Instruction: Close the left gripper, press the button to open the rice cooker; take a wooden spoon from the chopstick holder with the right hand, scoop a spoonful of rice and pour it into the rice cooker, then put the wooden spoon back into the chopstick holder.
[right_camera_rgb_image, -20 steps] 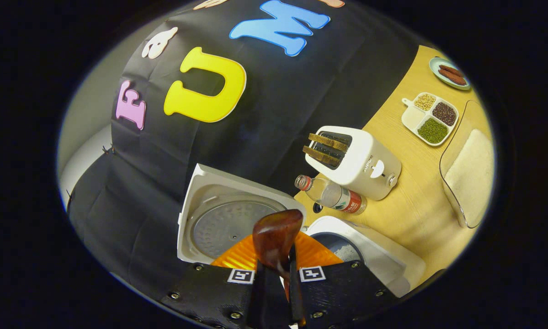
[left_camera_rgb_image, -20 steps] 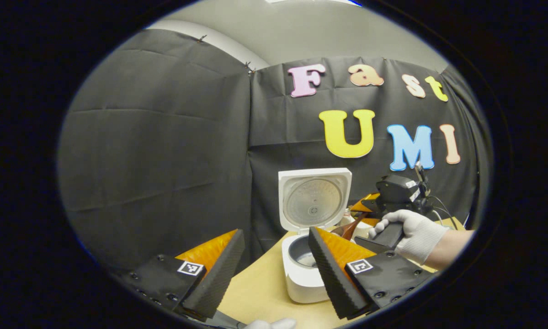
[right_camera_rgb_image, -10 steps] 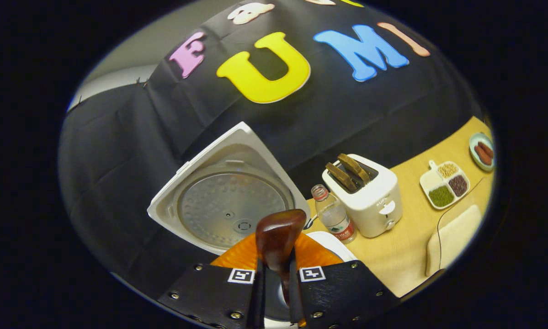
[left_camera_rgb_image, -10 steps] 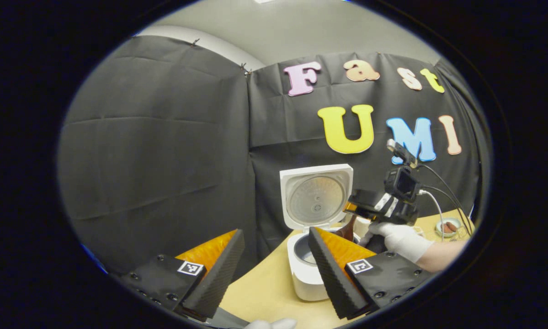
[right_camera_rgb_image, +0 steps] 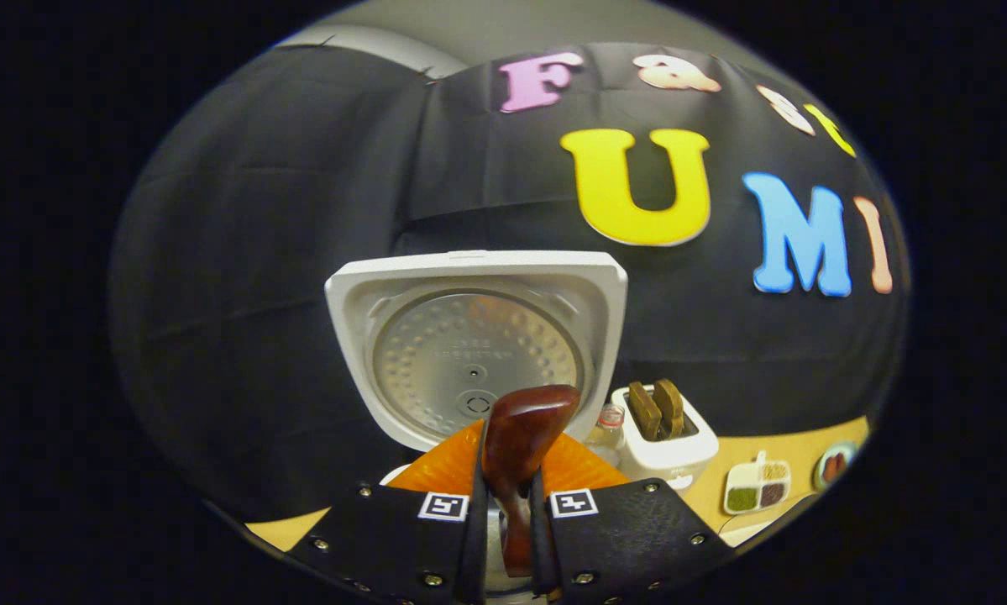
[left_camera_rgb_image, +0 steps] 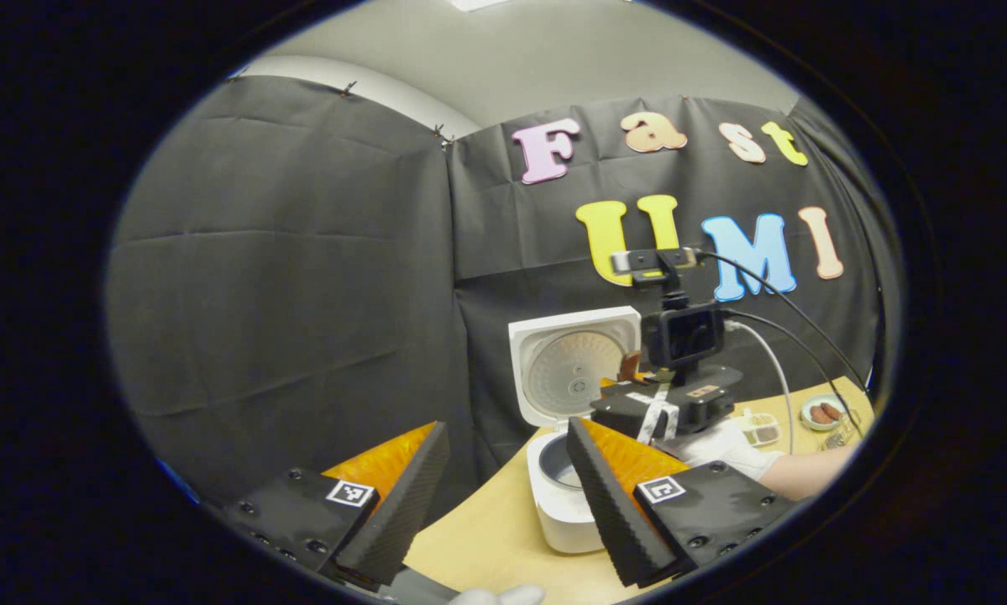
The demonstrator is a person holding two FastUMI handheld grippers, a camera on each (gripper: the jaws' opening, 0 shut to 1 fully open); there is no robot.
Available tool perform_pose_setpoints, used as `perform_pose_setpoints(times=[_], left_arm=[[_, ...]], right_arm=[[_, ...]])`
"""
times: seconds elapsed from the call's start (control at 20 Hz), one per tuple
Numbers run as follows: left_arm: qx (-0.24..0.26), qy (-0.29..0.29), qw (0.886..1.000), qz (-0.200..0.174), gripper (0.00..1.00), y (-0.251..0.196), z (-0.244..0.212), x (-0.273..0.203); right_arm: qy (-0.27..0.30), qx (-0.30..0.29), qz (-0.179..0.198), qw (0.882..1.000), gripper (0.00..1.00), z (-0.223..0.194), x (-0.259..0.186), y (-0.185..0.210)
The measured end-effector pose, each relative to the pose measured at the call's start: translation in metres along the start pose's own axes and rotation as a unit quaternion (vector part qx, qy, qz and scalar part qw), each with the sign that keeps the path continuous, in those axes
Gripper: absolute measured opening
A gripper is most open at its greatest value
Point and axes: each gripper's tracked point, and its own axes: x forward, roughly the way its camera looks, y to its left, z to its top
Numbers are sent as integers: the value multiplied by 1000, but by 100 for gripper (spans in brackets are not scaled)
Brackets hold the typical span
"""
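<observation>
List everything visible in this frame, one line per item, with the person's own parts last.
rice cooker: 1, white, lid raised, on the table
wooden spoon: 1, dark brown, clamped between the right gripper's fingers
toaster: 1, white, two brown slices in its slots
bottle: 1, clear, between cooker and toaster
divided tray: 1, white, holds grains
small plate: 1, pale green, far right
table: 1, light wood
left gripper: open, empty
right gripper: shut on spoon
gloved hand: white, holds the right gripper
</observation>
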Motion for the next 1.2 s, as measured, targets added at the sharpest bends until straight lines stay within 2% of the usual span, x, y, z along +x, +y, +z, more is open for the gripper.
perform_pose_setpoints(times=[0.15, 0.3, 0.5, 0.6, 0.75, 0.8, 0.9, 1.0, 1.1, 1.2], left_arm=[[-3, -2, 1000, -2, 100, 0, 0, 0], [-4, -4, 1000, -2, 98, 1, 1, 0], [-4, -4, 1000, -3, 98, 2, -1, -1], [-4, -4, 1000, -3, 100, 1, 0, 0], [-7, -3, 1000, -5, 98, 0, 0, 0], [-7, -2, 1000, -4, 100, 1, -1, -2], [-10, 0, 1000, -4, 98, 1, 0, -1], [-17, 5, 1000, -5, 100, 0, 0, 0], [-18, 3, 1000, -5, 100, -4, 1, -2], [-15, 1, 1000, -8, 100, -5, 4, -3]], right_arm=[[-25, -80, 13, 996, 21, 11, -2, 17], [-25, -147, 20, 989, 21, 5, -4, 30], [-24, -157, 22, 987, 21, 2, -2, 32], [-16, -143, 22, 989, 21, 0, -3, 32], [-4, -72, 20, 997, 22, 3, -7, 30], [1, -39, 19, 999, 21, 3, -10, 28], [11, 61, 18, 998, 21, 4, -13, 21], [20, 165, 10, 986, 21, 6, -19, 6], [20, 256, -1, 966, 21, 9, -24, -13], [16, 304, -26, 952, 22, 10, -35, -42]])
